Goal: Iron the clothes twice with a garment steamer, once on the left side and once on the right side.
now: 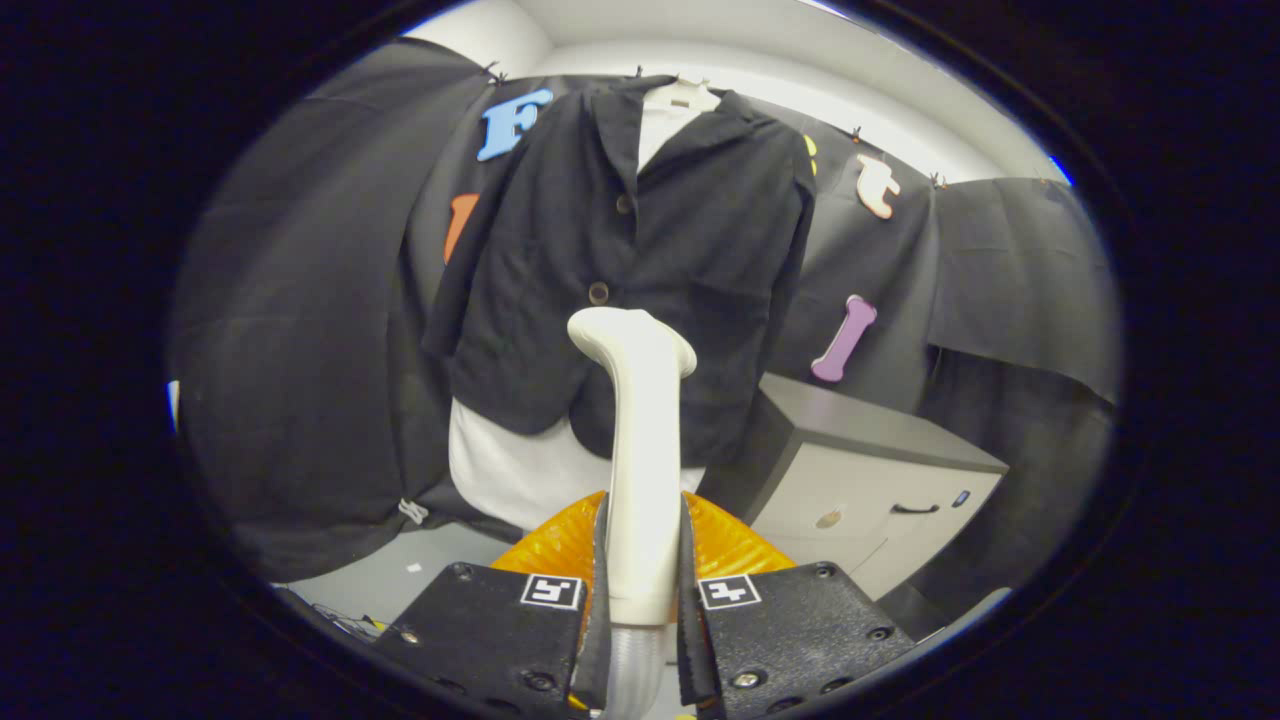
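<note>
**Steamer held upright before the hanging jacket**

No brand name or readable writing showed on the steamer, the clothing or the cabinet; the only markings were two small square black-and-white coded tags on the gripper's finger mounts.

The hand-held gripper (642, 600) was closed narrowly, both fingers (597, 600) pressing the sides of the cream-white plastic garment steamer (640, 450), which it held by the lower handle. The steamer stood upright between the fingers, its angled head raised toward the clothes. A ribbed grey hose (632, 670) ran down from its base.

Beyond the fingers hung the black button-front fabric jacket (560, 250), worn over a white garment (520, 470) whose hem showed below the jacket's lower edge. The steamer's head sat in front of the jacket's lower middle, just under a round brown button (599, 293); whether it touched the cloth could not be told.

A grey cabinet with a dark top (870, 480) stood to the right, near the jacket's lower corner.
</note>
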Demonstrator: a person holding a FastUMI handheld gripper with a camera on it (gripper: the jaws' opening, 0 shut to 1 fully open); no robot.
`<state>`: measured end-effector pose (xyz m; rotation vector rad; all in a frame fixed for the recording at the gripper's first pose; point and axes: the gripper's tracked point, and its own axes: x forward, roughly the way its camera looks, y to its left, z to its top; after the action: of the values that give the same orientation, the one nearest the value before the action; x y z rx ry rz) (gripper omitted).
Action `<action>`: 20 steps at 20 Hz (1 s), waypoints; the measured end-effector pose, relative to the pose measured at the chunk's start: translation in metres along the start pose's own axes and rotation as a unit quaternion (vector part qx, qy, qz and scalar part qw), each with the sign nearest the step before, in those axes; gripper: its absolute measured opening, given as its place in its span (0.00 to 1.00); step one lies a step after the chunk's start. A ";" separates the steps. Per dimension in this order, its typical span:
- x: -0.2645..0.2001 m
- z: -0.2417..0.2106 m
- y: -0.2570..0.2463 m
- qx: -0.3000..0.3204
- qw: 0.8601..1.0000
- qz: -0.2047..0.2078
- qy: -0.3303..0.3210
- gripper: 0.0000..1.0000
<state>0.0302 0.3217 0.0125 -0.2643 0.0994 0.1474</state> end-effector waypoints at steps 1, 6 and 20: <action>0.000 0.019 0.003 -0.002 1.000 0.002 -0.018 0.29; -0.001 0.098 0.010 0.012 0.996 0.009 -0.091 0.29; 0.039 0.291 0.028 0.011 0.967 -0.009 -0.256 0.30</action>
<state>0.0868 0.4318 0.2806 -0.1982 -0.4143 0.1928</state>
